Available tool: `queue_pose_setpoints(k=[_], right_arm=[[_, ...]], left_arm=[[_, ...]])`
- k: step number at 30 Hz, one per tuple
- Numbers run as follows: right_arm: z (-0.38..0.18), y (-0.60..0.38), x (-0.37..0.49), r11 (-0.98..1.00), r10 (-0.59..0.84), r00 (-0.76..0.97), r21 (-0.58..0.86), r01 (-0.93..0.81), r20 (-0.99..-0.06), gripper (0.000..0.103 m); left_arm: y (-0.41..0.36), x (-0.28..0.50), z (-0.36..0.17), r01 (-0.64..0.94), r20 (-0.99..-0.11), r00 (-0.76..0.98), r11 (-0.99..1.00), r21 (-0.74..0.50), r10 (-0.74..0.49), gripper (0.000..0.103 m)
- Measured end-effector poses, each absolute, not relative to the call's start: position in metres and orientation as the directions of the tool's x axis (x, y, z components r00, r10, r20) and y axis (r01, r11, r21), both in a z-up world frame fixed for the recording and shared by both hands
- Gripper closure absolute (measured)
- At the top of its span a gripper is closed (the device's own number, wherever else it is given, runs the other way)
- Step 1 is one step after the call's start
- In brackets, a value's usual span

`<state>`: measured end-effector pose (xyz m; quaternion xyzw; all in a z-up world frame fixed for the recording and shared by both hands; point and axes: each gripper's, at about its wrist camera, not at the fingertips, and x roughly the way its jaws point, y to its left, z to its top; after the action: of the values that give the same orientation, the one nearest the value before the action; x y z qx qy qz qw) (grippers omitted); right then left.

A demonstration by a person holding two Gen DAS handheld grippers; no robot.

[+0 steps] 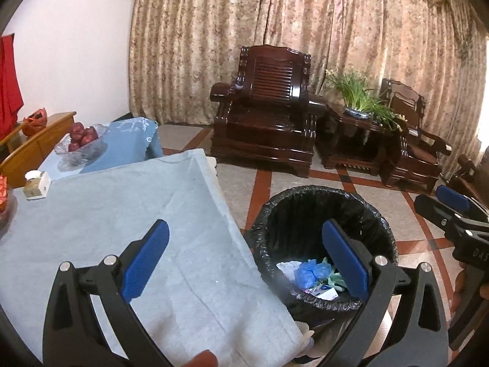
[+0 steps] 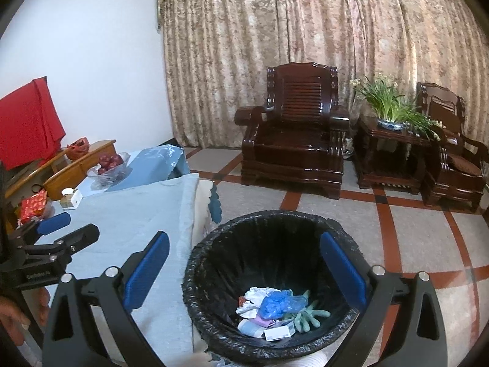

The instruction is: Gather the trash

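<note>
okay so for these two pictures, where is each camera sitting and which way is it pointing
Left wrist: on the left claw, facing forward and down over the blue tablecloth edge and trash bin; its open blue pads, the right claw at the right edge.
Right wrist: on the right claw, above the bin; its open pads, the left claw and a hand at left.
Shared: bin, tablecloth, armchair, curtain.

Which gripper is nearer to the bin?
Right. The right gripper hangs open directly above the bin. The left gripper is open too, half over the table, with the bin under only its right finger.
</note>
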<state>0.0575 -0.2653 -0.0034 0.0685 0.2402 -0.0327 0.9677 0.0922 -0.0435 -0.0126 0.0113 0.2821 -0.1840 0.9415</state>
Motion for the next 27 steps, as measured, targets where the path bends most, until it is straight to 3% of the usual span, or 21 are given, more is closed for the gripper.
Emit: queue_pose_setpoints(k=[27], right_arm=[[0.018,-0.230,0.044,0.998,0.015,0.904,0.066,0.015,-0.428,0.006]], left_arm=[[-0.022,0.060,0.012,0.342,-0.460,0.821,0.937,-0.077,-0.338,0.006]])
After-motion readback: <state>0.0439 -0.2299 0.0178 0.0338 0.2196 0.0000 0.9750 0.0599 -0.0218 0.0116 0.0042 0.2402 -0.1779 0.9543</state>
